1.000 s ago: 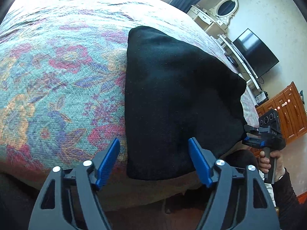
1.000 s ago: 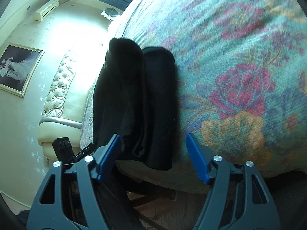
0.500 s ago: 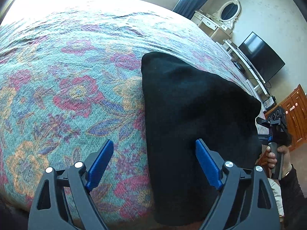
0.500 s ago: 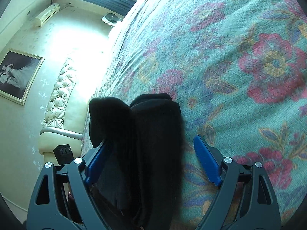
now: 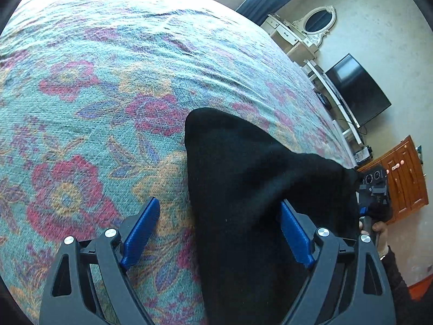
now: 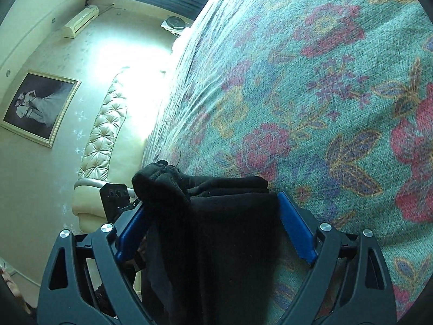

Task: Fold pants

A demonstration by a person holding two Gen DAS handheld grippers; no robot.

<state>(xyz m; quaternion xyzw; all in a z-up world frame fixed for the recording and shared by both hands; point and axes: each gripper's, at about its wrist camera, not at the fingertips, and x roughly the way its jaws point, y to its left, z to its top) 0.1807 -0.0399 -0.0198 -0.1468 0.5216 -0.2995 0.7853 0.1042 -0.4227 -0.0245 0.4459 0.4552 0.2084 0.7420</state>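
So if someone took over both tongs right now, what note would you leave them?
Left tongs: open, one edge of the black pants between the jaws, not clamped.
Right tongs: jaws opening, the other end of the pants inside the gap, not clamped.
Pants: bunched in several layers on the floral bedspread, near its edge.
Done: several folds are in.
Left: probably grip both ends and finish or tidy the fold.

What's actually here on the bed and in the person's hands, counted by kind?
Black pants: 1, bunched up
Floral bedspread: 1
Hand-held gripper: 2, left, right, jaws spread wide around the pants, the right's opening
Total: 4
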